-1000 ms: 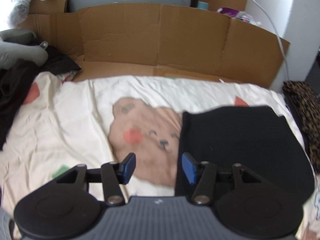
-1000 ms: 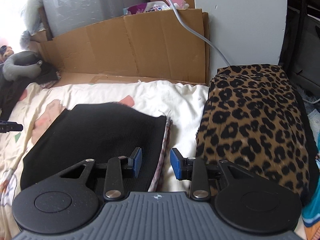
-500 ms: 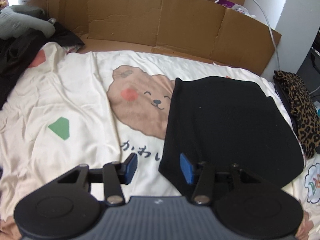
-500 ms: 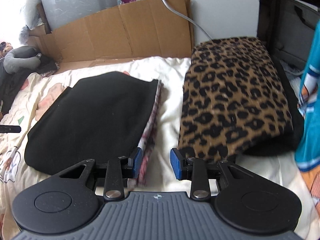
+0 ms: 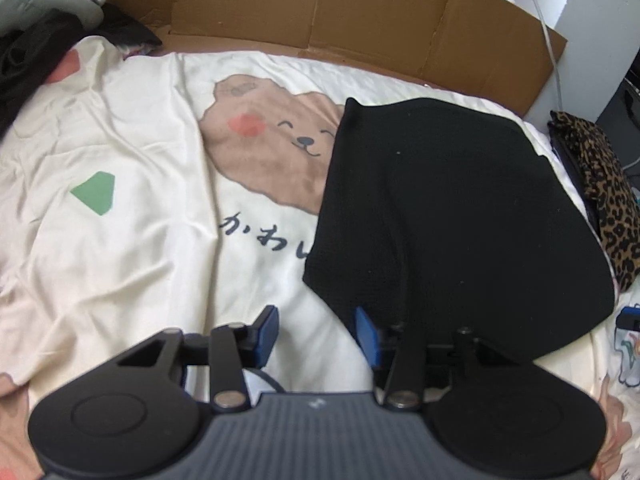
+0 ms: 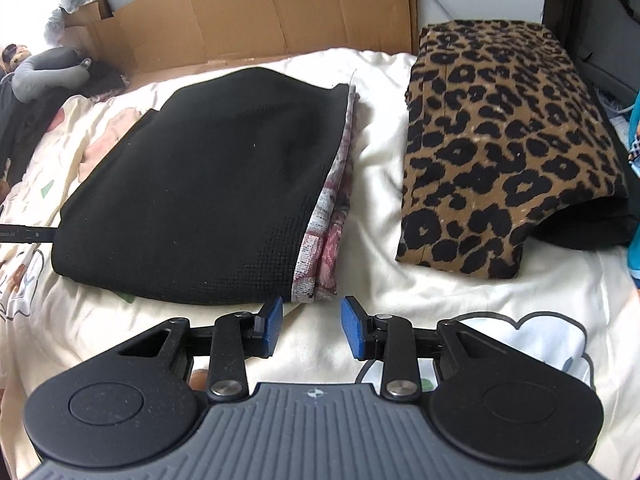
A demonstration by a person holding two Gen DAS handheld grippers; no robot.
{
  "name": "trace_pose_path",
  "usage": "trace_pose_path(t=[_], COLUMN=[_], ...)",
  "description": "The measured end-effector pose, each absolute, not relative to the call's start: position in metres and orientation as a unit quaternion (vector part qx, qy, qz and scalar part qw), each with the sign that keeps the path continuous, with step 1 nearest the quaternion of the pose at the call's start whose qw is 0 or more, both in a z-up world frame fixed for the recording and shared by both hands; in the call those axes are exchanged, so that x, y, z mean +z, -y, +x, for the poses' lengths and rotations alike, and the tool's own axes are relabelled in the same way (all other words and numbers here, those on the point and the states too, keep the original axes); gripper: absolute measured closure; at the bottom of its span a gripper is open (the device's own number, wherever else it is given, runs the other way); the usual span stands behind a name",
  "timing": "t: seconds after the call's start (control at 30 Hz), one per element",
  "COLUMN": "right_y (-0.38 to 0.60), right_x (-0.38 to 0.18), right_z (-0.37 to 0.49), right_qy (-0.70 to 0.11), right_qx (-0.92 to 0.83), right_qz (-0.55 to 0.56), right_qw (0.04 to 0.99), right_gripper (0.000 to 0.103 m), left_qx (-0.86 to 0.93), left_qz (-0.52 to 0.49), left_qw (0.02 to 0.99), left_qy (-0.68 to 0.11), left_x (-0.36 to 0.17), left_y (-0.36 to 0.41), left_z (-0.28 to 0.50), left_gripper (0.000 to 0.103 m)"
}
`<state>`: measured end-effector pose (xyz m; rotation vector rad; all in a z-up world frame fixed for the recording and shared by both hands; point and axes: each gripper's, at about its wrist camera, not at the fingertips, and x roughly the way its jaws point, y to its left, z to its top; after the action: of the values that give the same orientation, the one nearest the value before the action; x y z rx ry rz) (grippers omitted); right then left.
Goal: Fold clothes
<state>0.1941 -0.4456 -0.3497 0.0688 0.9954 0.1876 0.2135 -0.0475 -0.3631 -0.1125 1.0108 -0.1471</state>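
- The bed (image 5: 120,240), under a cream cartoon-bear sheet, fills both views, with a cardboard wall (image 5: 360,12) across the top.
- The black garment (image 6: 208,208) lies folded at centre-left of the right wrist view, over a pink patterned piece (image 6: 332,220) showing along its right edge.
- A folded leopard-print garment (image 6: 500,152) sits at the upper right, apart from the black one.
- The right gripper (image 6: 310,330) hangs just below the black garment's near right corner; its jaws are opening, with nothing between them.
- The left gripper (image 5: 316,336) is at the near left corner; its jaws are closing on bare sheet, the right pad against the black hem.
- Risk, as I judge it: either gripper may pinch the sheet or only the top layer, dragging the fold open.
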Motion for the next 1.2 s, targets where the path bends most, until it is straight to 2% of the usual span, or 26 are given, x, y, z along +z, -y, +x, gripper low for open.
trace_pose_path(t=[0.07, 0.13, 0.33, 0.37, 0.4, 0.43, 0.47, 0.5, 0.53, 0.63, 1.1, 1.2], right_y=[0.445, 0.445, 0.444, 0.443, 0.442, 0.441, 0.441, 0.440, 0.441, 0.439, 0.462, 0.474], right_x=[-0.352, -0.353, -0.359, -0.360, -0.361, -0.362, -0.364, -0.365, -0.366, -0.364, -0.354, -0.352], right_z=[0.197, 0.198, 0.203, 0.204, 0.205, 0.205, 0.206, 0.207, 0.207, 0.208, 0.203, 0.201], right_qy=[-0.480, -0.480, -0.485, -0.485, -0.485, -0.484, -0.484, -0.484, -0.485, -0.480, -0.472, -0.475], right_qx=[0.090, 0.090, 0.096, 0.099, 0.101, 0.104, 0.108, 0.111, 0.113, 0.116, 0.043, 0.052], right_qz=[0.028, 0.029, 0.028, 0.026, 0.024, 0.023, 0.024, 0.027, 0.031, 0.028, 0.028, 0.060], right_qw=[0.872, 0.872, 0.869, 0.869, 0.869, 0.868, 0.868, 0.868, 0.867, 0.869, 0.880, 0.876], right_gripper=[0.056, 0.051, 0.050, 0.050, 0.050, 0.051, 0.052, 0.062, 0.081, 0.092, 0.096, 0.095], left_qx=[-0.081, -0.099, -0.118, -0.116, -0.112, -0.109, -0.109, -0.107, -0.104, -0.091, -0.015, -0.016], left_qz=[-0.065, -0.081, -0.118, -0.113, -0.112, -0.118, -0.126, -0.131, -0.126, -0.126, -0.092, -0.130], left_qw=[0.868, 0.866, 0.850, 0.850, 0.850, 0.850, 0.850, 0.852, 0.857, 0.873, 0.880, 0.871], left_qy=[-0.485, -0.483, -0.499, -0.501, -0.502, -0.502, -0.499, -0.495, -0.488, -0.463, -0.466, -0.474], left_x=[-0.364, -0.362, -0.368, -0.370, -0.372, -0.373, -0.372, -0.371, -0.368, -0.358, -0.355, -0.355], left_y=[0.047, 0.046, 0.049, 0.050, 0.050, 0.048, 0.047, 0.045, 0.045, 0.040, 0.023, 0.009], left_z=[0.214, 0.212, 0.213, 0.213, 0.214, 0.214, 0.214, 0.214, 0.213, 0.210, 0.210, 0.208], left_gripper=[0.062, 0.062, 0.063, 0.071, 0.091, 0.100, 0.100, 0.100, 0.100, 0.100, 0.099, 0.096])
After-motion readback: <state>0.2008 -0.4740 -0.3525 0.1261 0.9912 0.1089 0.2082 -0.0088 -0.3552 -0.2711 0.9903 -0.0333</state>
